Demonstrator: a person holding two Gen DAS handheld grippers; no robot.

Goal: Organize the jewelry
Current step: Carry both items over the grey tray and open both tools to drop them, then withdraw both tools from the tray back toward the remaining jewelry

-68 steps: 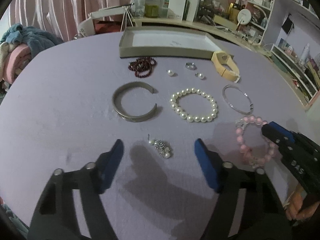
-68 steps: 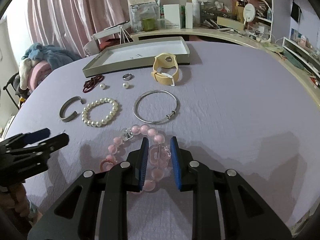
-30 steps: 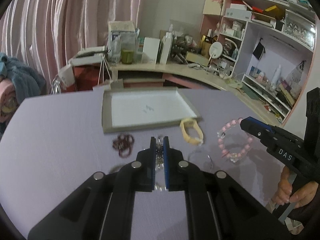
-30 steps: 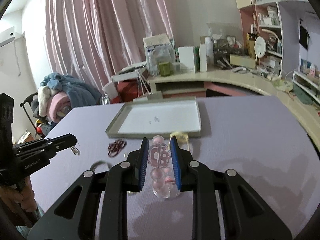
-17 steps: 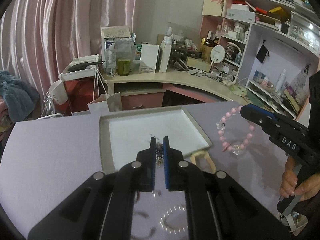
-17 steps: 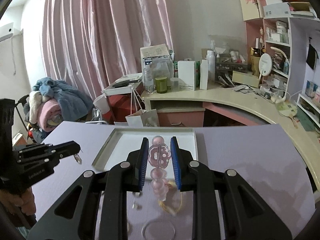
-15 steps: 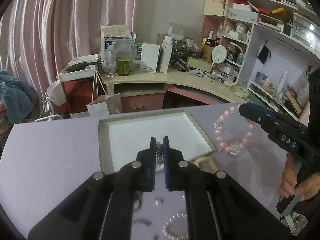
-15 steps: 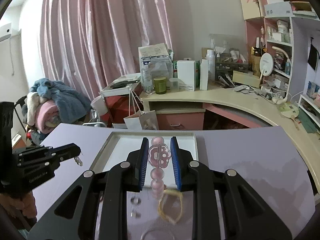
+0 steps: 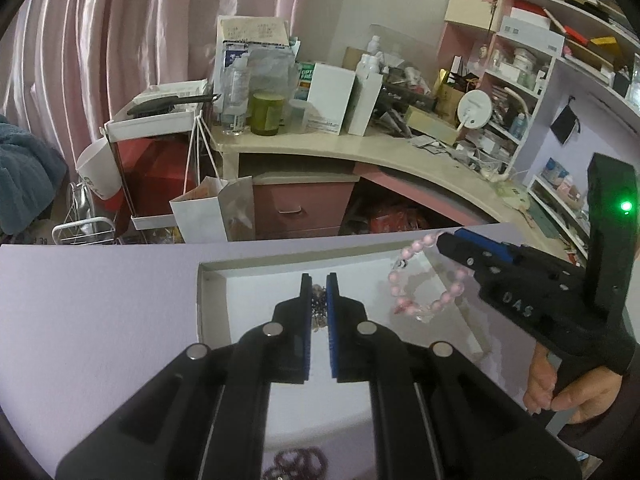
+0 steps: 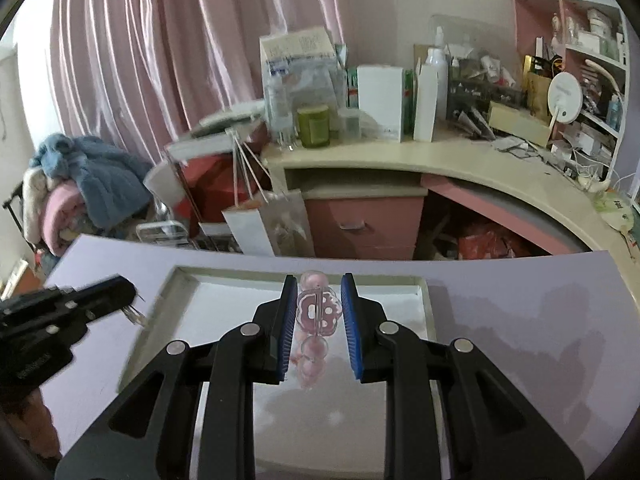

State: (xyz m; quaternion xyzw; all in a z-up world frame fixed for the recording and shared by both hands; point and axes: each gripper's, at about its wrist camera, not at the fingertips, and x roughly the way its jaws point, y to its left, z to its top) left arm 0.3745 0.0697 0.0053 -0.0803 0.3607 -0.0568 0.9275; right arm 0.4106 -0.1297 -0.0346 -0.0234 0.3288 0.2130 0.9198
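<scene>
Grippers now over tray, up from table: left gripper clamped on earring, right gripper at three o'clock clamping pink bracelet; release due.

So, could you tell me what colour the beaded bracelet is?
Pink bracelet, clearest in the left wrist view.

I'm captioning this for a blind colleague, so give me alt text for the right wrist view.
The right gripper holds a pink bead bracelet above a shallow white tray on a lilac table. The left gripper reaches in from the left.
</scene>
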